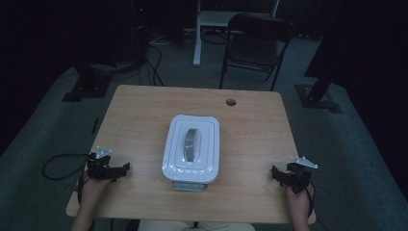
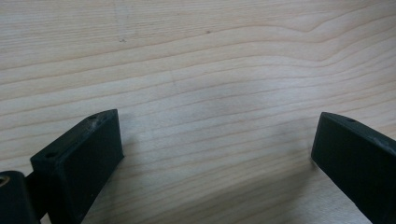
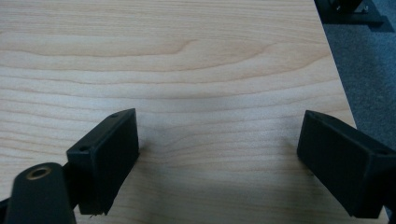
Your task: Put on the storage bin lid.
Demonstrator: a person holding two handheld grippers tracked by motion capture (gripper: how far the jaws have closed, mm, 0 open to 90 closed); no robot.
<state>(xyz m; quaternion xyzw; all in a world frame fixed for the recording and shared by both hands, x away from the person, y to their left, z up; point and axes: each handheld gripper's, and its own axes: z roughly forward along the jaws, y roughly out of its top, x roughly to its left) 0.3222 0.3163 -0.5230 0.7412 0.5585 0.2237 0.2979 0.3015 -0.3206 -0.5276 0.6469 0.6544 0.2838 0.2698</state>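
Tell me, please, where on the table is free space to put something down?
Bare wood lies behind the white box, up to the cable hole, and on both its sides. The front corners are taken by the left tongs and right tongs.

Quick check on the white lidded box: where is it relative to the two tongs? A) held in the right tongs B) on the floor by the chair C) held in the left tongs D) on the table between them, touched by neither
D: in the high view the white lidded box sits mid-table, apart from the left tongs and the right tongs, whose jaws stand open over bare wood.
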